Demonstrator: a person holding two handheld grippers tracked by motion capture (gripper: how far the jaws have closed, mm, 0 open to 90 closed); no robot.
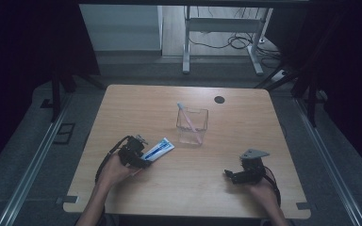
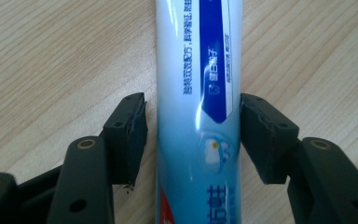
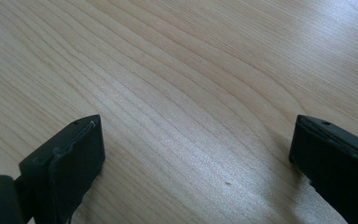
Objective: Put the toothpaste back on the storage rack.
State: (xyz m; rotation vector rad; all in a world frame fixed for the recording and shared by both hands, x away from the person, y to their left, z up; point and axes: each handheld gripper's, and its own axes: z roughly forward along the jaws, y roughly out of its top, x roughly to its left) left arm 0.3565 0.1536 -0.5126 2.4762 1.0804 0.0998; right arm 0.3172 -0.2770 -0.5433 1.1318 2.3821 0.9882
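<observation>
A white and blue toothpaste tube (image 1: pixel 159 149) lies flat on the wooden table (image 1: pixel 245 127), left of centre. My left gripper (image 1: pixel 141 154) straddles its near end. In the left gripper view the tube (image 2: pixel 198 70) runs up between the jaws of the left gripper (image 2: pixel 193 109): the right pad (image 2: pixel 261 135) sits against its edge, while a narrow gap separates the left pad (image 2: pixel 133 135) from it, so the gripper is open. My right gripper (image 1: pixel 229 175) rests at the front right, pointing left. Its jaws (image 3: pixel 198 135) stand wide open over bare wood.
A clear square cup (image 1: pixel 192 126) holding a pink toothbrush (image 1: pixel 187 117) stands mid-table, just beyond the tube. A black round hole cover (image 1: pixel 219 99) sits near the far edge. Dark curtains flank the table, and a desk frame stands on the floor behind.
</observation>
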